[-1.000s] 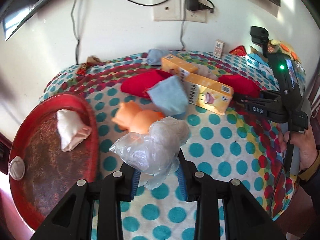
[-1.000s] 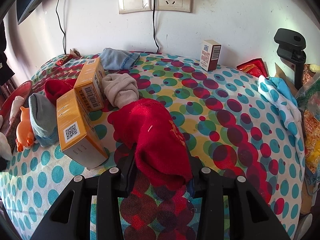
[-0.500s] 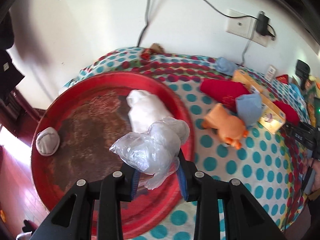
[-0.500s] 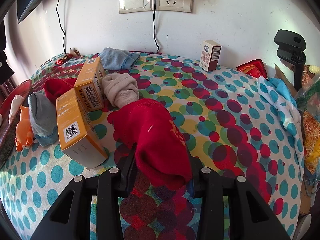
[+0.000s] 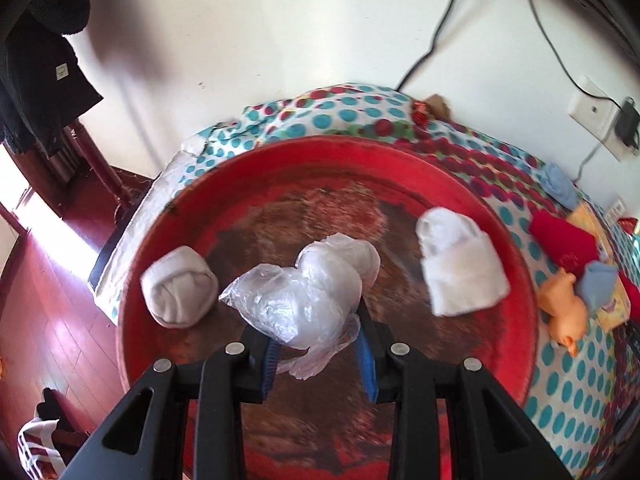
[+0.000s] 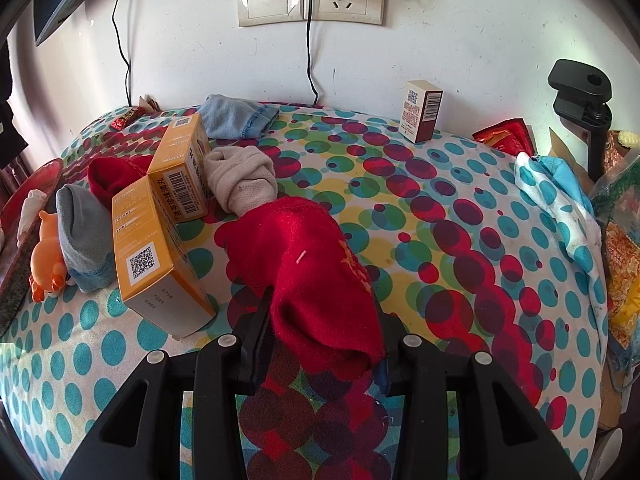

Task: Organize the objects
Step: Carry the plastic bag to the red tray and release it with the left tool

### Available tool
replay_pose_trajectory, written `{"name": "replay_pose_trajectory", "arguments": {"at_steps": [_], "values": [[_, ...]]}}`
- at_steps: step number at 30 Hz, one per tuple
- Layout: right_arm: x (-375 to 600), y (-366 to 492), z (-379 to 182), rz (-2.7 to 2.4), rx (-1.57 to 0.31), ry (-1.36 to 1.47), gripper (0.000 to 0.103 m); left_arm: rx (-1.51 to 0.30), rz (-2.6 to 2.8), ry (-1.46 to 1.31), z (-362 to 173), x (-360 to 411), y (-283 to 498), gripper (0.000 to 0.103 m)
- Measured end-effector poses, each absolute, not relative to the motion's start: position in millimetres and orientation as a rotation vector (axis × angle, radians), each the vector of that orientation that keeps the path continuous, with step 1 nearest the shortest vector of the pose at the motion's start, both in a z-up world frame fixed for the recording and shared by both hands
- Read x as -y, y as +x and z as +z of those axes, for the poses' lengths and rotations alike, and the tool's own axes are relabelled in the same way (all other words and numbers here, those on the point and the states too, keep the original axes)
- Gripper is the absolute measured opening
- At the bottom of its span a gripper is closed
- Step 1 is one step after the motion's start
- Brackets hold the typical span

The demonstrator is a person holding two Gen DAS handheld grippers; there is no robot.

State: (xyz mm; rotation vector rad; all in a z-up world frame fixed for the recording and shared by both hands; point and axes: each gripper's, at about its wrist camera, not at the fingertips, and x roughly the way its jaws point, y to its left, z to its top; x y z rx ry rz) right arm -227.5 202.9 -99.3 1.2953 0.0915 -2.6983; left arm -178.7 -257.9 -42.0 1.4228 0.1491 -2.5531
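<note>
Printed on the near orange box [image 6: 154, 268]: a QR code; on the second orange box [image 6: 182, 174]: a barcode beside Chinese characters too small to read. Small white-and-red box [image 6: 420, 116] by the wall, with QR code and barcode. Left tool [image 5: 316, 354] angled down over the red tray [image 5: 400, 168], pinching a crumpled clear plastic bag [image 5: 304, 296]. Right tool [image 6: 322, 346] tilted down above the dotted desk [image 6: 460, 240], clamped on a red sock [image 6: 316, 268].

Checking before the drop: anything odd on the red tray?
The red tray has a worn, mottled brown floor. On it lie two white bundles; nothing spilled. The left gripper holds a plastic bag over it.
</note>
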Motion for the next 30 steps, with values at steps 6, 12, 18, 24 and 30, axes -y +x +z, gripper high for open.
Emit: {"name": "replay_pose_trajectory", "arguments": {"at_steps": [6,12,18,24,30], "values": [[-203,-227,-100,-2.698,-0.093,1.295,0.038,-0.196,-2.499,1.432,-46,290,-203,0.034],[-203,-227,-100,-2.699,-0.095,1.296,0.038,-0.231,-2.459,1.444,-58,311,-224,0.034],[-206,-227,-99,-2.703,-0.111,1.296,0.038,-0.232,-2.446,1.433,-67,322,-238,0.036],[-210,-227,-98,-2.707,-0.124,1.298,0.039,-0.289,-2.421,1.439,-76,335,-234,0.041],[-208,-225,-97,-2.714,-0.154,1.295,0.039,-0.261,-2.447,1.37,-60,329,-215,0.048]]}}
